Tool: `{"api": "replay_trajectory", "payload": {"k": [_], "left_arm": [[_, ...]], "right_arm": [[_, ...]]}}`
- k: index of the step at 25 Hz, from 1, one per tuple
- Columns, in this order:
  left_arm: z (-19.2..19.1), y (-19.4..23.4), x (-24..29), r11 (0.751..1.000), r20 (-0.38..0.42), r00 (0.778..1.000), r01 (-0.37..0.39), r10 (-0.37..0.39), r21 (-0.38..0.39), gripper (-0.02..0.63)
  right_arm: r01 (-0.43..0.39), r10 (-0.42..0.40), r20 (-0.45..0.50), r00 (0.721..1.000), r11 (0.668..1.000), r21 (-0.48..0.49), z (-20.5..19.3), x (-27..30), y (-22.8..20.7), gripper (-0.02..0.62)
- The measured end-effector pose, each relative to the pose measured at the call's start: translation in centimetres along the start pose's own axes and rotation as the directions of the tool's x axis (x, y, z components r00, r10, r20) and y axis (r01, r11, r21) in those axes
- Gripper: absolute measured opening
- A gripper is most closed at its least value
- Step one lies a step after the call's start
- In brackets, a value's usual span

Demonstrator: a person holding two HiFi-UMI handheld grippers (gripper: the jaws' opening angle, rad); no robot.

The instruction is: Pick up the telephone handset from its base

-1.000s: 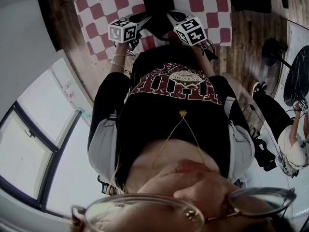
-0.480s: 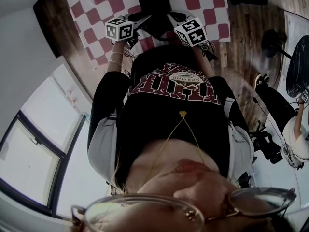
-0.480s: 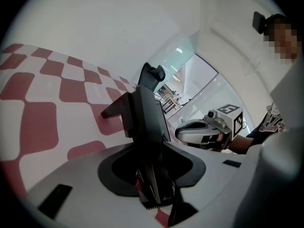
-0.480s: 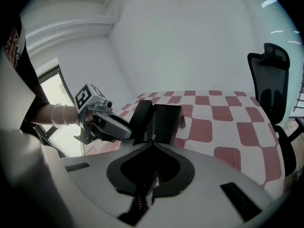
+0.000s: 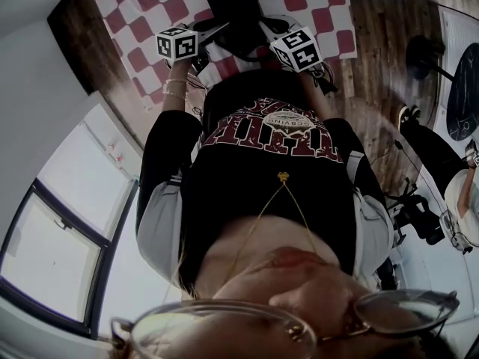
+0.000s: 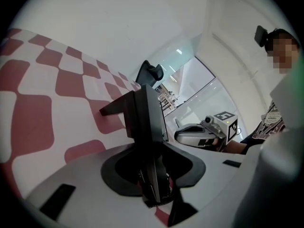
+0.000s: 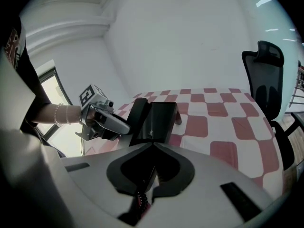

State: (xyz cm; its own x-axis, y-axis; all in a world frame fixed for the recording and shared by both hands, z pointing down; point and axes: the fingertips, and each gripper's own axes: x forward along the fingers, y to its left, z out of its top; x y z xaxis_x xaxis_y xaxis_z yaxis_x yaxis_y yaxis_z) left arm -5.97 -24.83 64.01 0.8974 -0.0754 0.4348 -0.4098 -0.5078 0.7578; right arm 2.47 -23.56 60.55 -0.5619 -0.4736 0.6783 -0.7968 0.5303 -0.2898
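Observation:
A black telephone (image 5: pixel 238 10) stands on a red and white checked cloth (image 5: pixel 150 6). In the right gripper view the handset (image 7: pixel 138 120) is the dark slab along its left side. My left gripper (image 5: pixel 213 30) is at that side. In the left gripper view the phone's edge (image 6: pixel 142 110) runs into the mouth of the left gripper (image 6: pixel 149 175). Its jaws have just opened and stand open about that edge. My right gripper (image 5: pixel 263 30) is at the phone's right side. In its own view the right gripper (image 7: pixel 151 156) is shut and empty, just short of the phone (image 7: pixel 159 120).
A black office chair (image 7: pixel 263 75) stands past the table's far right edge. Another person (image 5: pixel 456 200) sits on the wooden floor to the right, near a round dark table (image 5: pixel 464 103). A window (image 5: pixel 60 223) is low on the left.
The left gripper's marker cube has shifted slightly left and up as the gripper turned. The right gripper has stayed put.

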Motion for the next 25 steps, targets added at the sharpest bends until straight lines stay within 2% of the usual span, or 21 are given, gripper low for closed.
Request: {"api": "replay_trajectory", "payload": {"k": [9, 15, 25], "left_arm": [[0.1, -0.3, 0.0, 0.999, 0.011, 0.999, -0.052, 0.052, -0.005, 0.127], [0.0, -0.3, 0.0, 0.994, 0.027, 0.993, -0.114, 0.114, -0.004, 0.115], [0.1, -1.2, -0.3, 0.992, 0.045, 0.991, -0.126, 0.125, 0.017, 0.106]], "right_arm": [[0.000, 0.000, 0.008, 1.000, 1.000, -0.003, 0.3, -0.2, 0.0, 0.020], [-0.007, 0.007, 0.014, 1.000, 1.000, -0.008, 0.4, 0.0, 0.1, 0.020], [-0.020, 0.020, 0.023, 1.000, 1.000, -0.023, 0.7, -0.4, 0.3, 0.020]]}}
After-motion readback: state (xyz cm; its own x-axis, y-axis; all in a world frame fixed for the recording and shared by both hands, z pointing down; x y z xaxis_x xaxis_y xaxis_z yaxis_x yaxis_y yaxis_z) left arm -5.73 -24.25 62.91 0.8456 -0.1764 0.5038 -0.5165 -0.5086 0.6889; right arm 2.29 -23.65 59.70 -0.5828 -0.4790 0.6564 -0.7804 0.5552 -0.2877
